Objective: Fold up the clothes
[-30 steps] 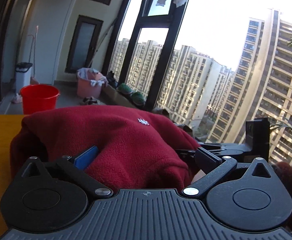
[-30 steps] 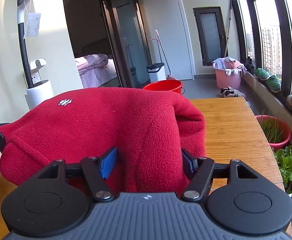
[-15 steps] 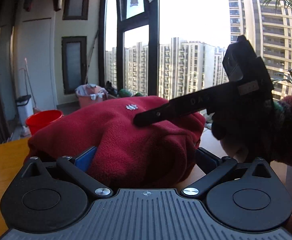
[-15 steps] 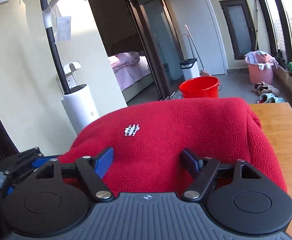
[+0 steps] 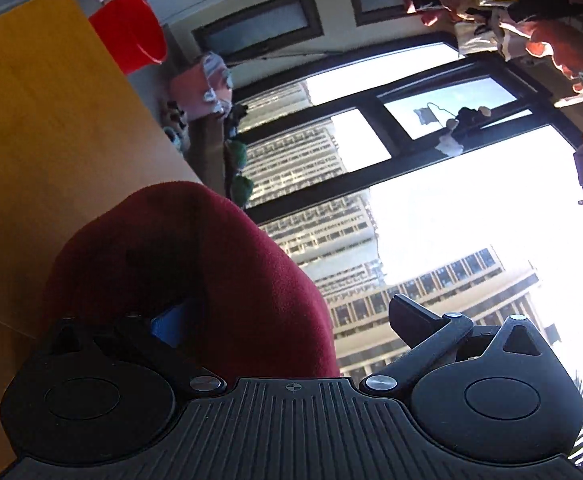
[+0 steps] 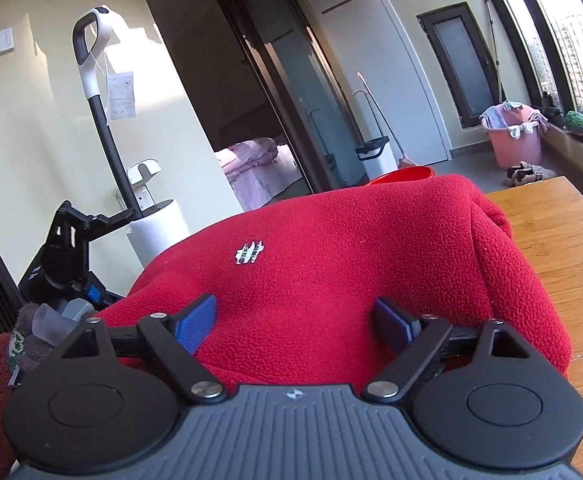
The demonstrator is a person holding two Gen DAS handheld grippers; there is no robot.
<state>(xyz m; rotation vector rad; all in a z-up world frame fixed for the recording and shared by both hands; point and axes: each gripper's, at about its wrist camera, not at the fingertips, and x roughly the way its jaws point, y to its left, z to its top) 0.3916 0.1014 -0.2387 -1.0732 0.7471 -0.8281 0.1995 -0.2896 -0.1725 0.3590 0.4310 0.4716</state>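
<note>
A folded red fleece is being let go on the table.

The right hand-held gripper (image 6: 295, 322) is seen with its jaws opening, spread wide to either side of the fleece (image 6: 331, 264) without its pads (image 6: 195, 324) pressing in. The left hand-held gripper (image 5: 287, 320) is rolled onto its side, jaws wide, with the fleece (image 5: 195, 264) lying between them but only one pad near the cloth. The fleece is gathered into a thick bundle resting on the wooden table (image 6: 551, 232). The folding is judged nearly done; perhaps only squaring and flattening the bundle is left.
</note>
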